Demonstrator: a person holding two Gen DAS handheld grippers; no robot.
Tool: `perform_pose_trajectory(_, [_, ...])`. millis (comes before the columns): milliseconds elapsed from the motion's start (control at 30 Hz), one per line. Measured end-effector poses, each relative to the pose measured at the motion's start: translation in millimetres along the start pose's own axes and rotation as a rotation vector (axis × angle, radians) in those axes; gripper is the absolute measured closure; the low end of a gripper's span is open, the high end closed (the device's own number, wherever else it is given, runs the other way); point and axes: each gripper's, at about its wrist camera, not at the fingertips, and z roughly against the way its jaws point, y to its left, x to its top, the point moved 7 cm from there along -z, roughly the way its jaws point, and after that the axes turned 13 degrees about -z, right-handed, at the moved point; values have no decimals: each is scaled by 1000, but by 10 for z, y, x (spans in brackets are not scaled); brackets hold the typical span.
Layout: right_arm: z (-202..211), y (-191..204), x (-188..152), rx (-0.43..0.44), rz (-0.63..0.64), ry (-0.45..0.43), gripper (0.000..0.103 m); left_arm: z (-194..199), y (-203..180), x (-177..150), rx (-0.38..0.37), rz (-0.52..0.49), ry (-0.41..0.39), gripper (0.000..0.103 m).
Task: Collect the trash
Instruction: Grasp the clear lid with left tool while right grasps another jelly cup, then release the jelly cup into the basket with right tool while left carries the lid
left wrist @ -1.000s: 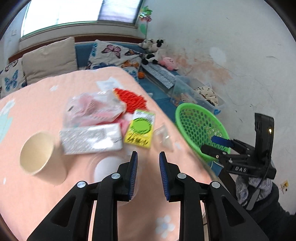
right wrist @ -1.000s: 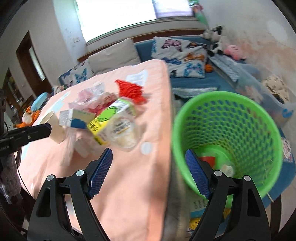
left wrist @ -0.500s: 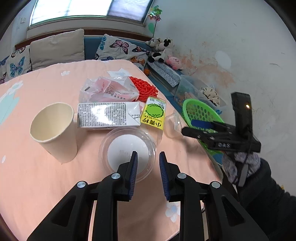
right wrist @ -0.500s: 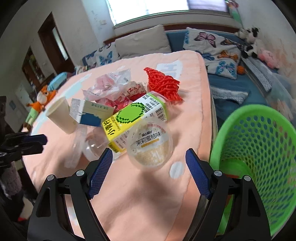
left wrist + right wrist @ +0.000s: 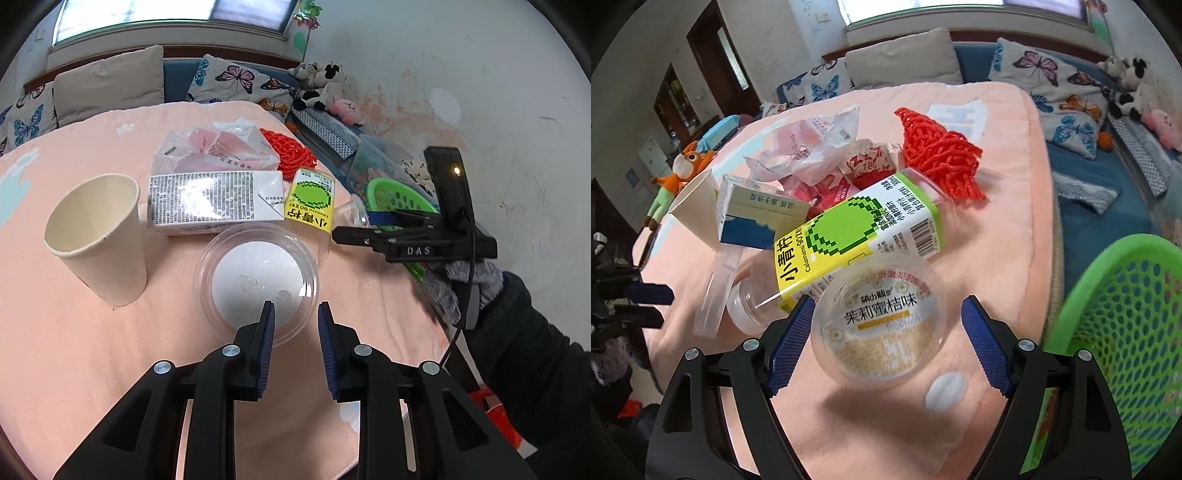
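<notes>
We hold our right gripper (image 5: 886,343) wide open around a clear plastic jelly cup (image 5: 879,325) lying on its side on the peach tablecloth (image 5: 997,229); the pads flank it without visibly pressing, so we judge a grasp is being lined up. Our left gripper (image 5: 294,341) hangs with jaws narrowly parted and empty at the near rim of a clear lidded tub (image 5: 255,282), seemingly poised to pinch that rim. Behind the cup lies a yellow-green calamansi juice carton (image 5: 857,236), then a milk carton (image 5: 212,201), a paper cup (image 5: 98,236), crumpled wrappers (image 5: 812,147) and red plastic netting (image 5: 938,155). The green mesh basket (image 5: 1123,332) sits off the table's edge beside our right hand, presumably within reach for dropping.
</notes>
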Motion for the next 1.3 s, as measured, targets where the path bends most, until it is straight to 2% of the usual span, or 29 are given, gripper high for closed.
perform_pose_trajectory(167, [-42, -26, 37, 39, -22, 10, 22, -46, -63, 0, 1, -27, 8, 63])
perform_pose_trajectory(300, [-8, 1, 23, 46, -19, 14, 35, -92, -136, 13, 1, -53, 13, 63])
perform_pose_trajectory(467, [37, 78, -9, 48, -10, 1, 36, -248, -143, 59, 10, -81, 34, 63])
perform_pose_trajectory(733, [219, 162, -54, 16, -5, -52, 36, -409, -138, 108, 68, -119, 58, 64])
perform_pose_trajectory(900, [378, 192, -102, -13, -5, -85, 36, -444, -167, 139, 109, -150, 54, 72])
perform_pose_trajectory(1133, [572, 183, -182, -50, -32, -124, 36, -390, -193, 156, 105, -163, 35, 96])
perform_pose_trajectory(1300, [690, 122, -267, -82, -76, -151, 36, -319, -224, 156, 104, -167, 19, 99])
